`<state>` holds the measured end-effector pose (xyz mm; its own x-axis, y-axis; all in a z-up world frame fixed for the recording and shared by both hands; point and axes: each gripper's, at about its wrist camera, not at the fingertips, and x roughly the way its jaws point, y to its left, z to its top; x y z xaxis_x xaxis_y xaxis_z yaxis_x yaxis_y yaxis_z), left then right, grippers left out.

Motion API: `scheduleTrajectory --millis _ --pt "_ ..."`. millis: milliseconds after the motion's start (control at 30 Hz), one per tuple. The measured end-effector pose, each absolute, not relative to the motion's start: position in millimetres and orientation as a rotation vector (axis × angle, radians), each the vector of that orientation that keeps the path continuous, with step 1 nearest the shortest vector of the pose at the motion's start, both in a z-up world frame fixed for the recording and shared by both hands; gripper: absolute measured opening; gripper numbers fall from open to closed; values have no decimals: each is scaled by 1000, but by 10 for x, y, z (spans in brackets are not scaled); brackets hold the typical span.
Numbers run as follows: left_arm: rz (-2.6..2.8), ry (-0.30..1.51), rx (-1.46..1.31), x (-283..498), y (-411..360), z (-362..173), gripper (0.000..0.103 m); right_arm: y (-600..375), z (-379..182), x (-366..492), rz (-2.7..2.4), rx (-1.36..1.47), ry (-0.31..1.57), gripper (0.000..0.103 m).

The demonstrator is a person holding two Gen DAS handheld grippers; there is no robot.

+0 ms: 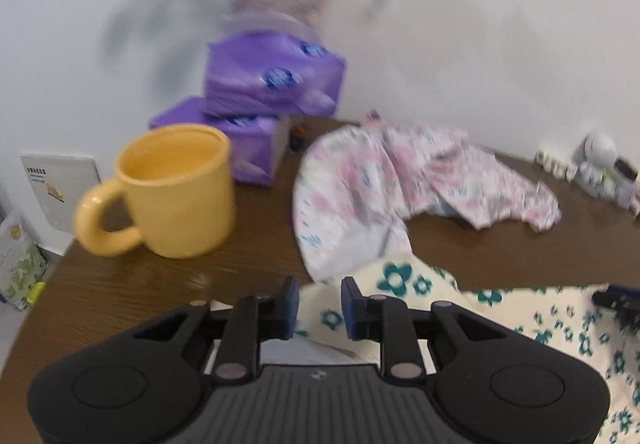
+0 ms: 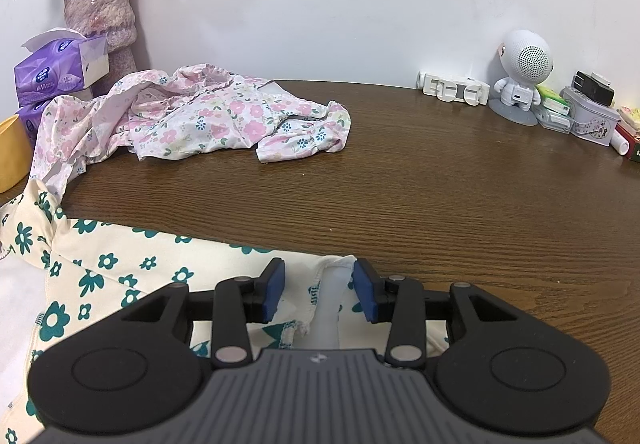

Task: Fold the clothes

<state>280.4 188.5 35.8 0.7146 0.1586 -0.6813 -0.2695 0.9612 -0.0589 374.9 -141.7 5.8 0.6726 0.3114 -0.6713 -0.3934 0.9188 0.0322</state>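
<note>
Worktop (image 2: pixel 440 204): dark wood grain, set against a white wall; it carries everything listed below.

Cream garment with teal flowers (image 2: pixel 100 272): the landmark for this entry. It lies at the near edge of the worktop, its long axis running left to right across both views, partly spread. Both tools sit over its near part, so the next fold is judged to lift a near edge away toward the wall.

Pink floral garment (image 2: pixel 192 120): crumpled in a heap beyond the cream garment, toward the wall, one trailing end touching its far left corner. Judged as waiting its turn.

Right hand-held gripper (image 2: pixel 320 294): over the right end of the cream garment, jaws apart, a stitched hem and a pale strip lying between the pads (whether either pad presses the cloth cannot be told).

Left hand-held gripper (image 1: pixel 320 308): over the left end of the cream garment, jaws a little apart, cloth below the gap, nothing seen pinched.

Yellow mug (image 1: pixel 176 192): left of the cream garment, standing upright, apart from it.

Hidden or unclear: the left view is blurred; the near edge of the cream garment is covered by both tool bodies; its sleeves or legs cannot be made out.
</note>
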Motion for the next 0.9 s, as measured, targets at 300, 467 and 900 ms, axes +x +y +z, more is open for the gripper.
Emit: scheduleTrajectory --millis 300,467,900 --pt "294 754 -175 2749 2071 99 11 -1433 71 3759 405 -117 736 39" --pt "245 680 -180 2636 1948 315 20 -1631 211 3821 441 5 766 39" --pt "95 705 -123 2907 1402 4 13 -1665 153 3855 520 64 881 28"
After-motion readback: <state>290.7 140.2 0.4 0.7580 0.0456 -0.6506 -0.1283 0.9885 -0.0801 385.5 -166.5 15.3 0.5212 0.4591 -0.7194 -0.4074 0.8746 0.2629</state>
